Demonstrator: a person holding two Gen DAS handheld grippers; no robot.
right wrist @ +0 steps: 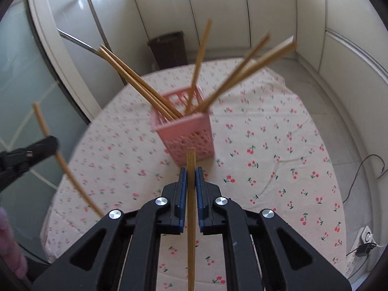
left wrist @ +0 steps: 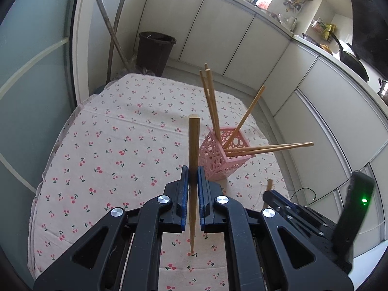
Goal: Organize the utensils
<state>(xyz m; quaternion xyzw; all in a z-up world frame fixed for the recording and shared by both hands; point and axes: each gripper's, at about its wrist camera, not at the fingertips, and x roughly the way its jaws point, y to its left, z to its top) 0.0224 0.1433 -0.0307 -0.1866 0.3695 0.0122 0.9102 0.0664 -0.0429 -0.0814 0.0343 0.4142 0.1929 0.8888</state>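
Observation:
A pink perforated holder (left wrist: 224, 154) stands on the cherry-print tablecloth (left wrist: 109, 145) with several wooden chopsticks (left wrist: 211, 101) leaning out of it. My left gripper (left wrist: 193, 172) is shut on one wooden chopstick (left wrist: 193, 145), held upright just left of the holder. My right gripper (right wrist: 191, 173) is shut on another wooden chopstick (right wrist: 191, 208), just in front of the holder (right wrist: 186, 135), which looks blurred. The left gripper (right wrist: 52, 145) with its chopstick (right wrist: 41, 118) shows at the left of the right wrist view. The right gripper (left wrist: 274, 194) shows at the lower right of the left wrist view.
A dark bin (left wrist: 155, 51) stands on the floor behind the table, beside leaning poles (left wrist: 111, 31). White cabinets (left wrist: 242, 36) curve around the back and right. A power strip (right wrist: 361, 245) and a cable (right wrist: 371, 169) lie on the floor at the right.

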